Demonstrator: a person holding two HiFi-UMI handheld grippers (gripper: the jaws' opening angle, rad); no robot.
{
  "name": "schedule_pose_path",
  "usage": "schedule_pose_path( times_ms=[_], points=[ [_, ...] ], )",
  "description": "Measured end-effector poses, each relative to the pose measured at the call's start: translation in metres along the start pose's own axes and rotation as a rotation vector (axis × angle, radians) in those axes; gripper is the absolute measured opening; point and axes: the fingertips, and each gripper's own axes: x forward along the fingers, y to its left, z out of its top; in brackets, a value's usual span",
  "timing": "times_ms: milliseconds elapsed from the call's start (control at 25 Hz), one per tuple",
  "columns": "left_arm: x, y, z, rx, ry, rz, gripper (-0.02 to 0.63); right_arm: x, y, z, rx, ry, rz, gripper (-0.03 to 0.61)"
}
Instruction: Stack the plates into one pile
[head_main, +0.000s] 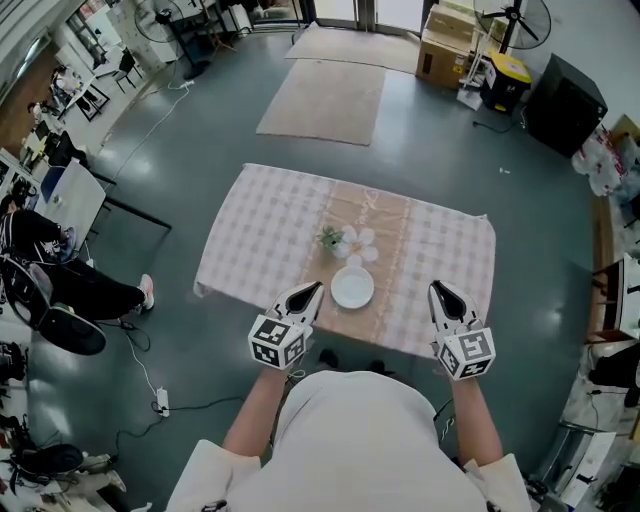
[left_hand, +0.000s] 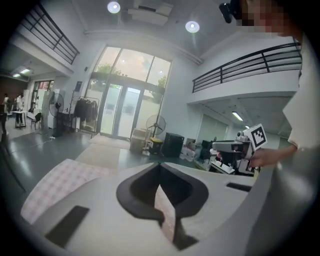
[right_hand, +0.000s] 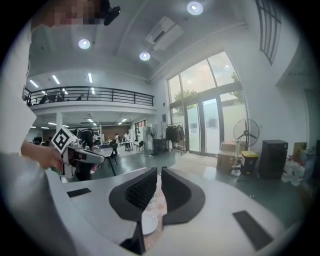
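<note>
A person's white-shirted torso (head_main: 350, 440) fills the bottom of the head view, both forearms reaching up the frame. The left tongs (head_main: 308, 295) sit at lower centre-left, over the near edge of the worktop (head_main: 250, 235), which is covered by a checked cloth. Their jaws are together with nothing between them. The right tongs (head_main: 443, 296) sit at lower centre-right, level with the left, their jaws a narrow slit apart and empty. The white plate (head_main: 352, 288) lies on the cloth between the two tongs, close to the worktop's near edge and touched by neither. Whether it is one plate or several piled up I cannot tell. Just above it in the frame stand a small green plant (head_main: 330, 238) and a pale petal-shaped piece (head_main: 364, 242).
</note>
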Motion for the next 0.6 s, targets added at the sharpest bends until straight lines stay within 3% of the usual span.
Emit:
schedule_pose_path(
  times_ms=[280, 600],
  points=[
    [-0.021, 0.014, 0.043, 0.086, -0.106, 0.012, 0.008, -0.008, 0.006, 0.038, -0.043, -0.089, -0.034, 0.041],
    [-0.02, 0.018, 0.045, 0.099, -0.09, -0.002, 0.008, -0.007, 0.009, 0.037, -0.011, -0.099, -0.068, 0.037]
  ],
)
